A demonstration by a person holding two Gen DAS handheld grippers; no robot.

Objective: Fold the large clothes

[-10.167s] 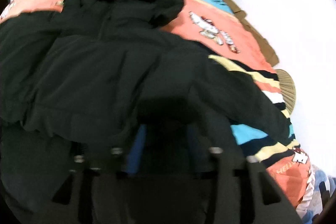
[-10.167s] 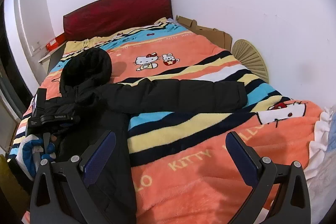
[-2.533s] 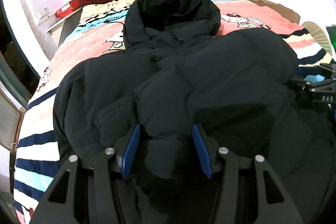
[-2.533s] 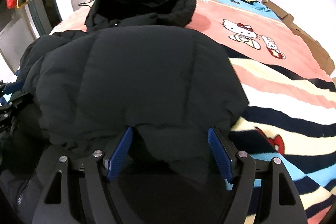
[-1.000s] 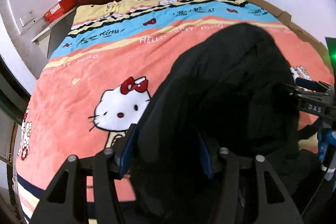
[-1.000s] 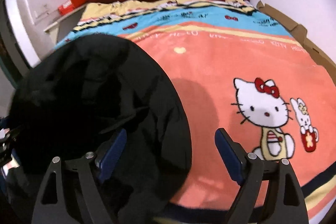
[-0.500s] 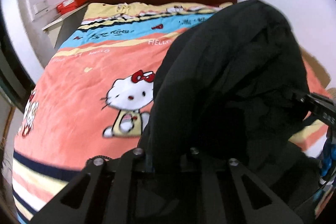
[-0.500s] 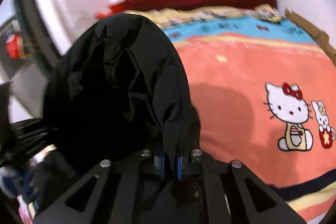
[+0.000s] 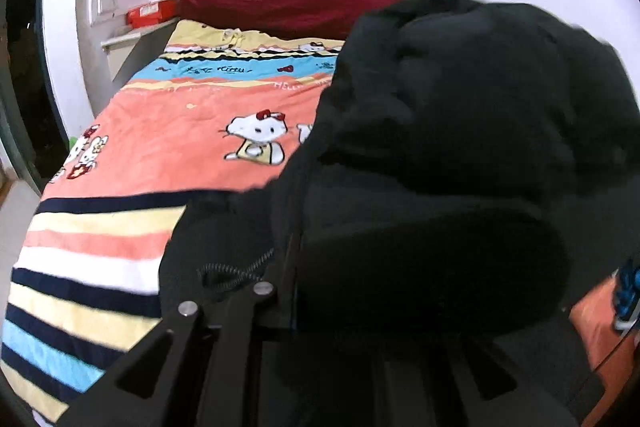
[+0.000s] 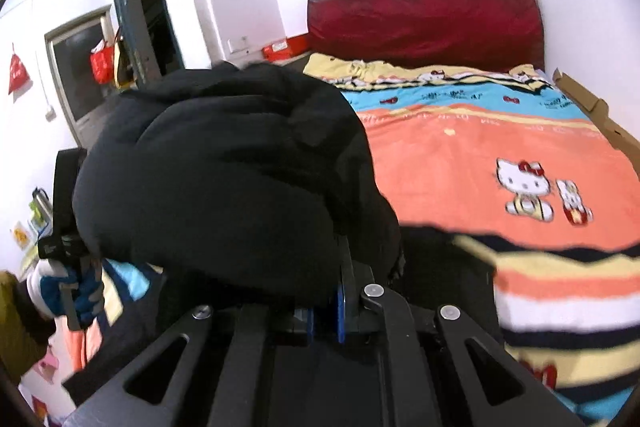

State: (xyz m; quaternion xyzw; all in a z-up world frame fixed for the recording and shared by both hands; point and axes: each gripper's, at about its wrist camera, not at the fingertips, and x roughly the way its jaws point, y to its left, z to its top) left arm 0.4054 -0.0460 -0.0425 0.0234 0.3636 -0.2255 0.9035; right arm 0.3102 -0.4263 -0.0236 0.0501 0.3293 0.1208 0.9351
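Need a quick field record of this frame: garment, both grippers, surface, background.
garment: black padded jacket, hood end bunched and raised above the bed
left gripper: shut on the jacket fabric
right gripper: shut on the jacket fabric, blue pads nearly together
surface: bed with orange striped cartoon-cat blanket
background: dark red headboard, white wall, cardboard along the bed's far side

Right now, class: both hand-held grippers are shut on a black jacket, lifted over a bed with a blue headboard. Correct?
Not quite. The headboard is dark red, as the right wrist view shows. The rest stands: both hand-held grippers are shut on the black jacket over the bed.
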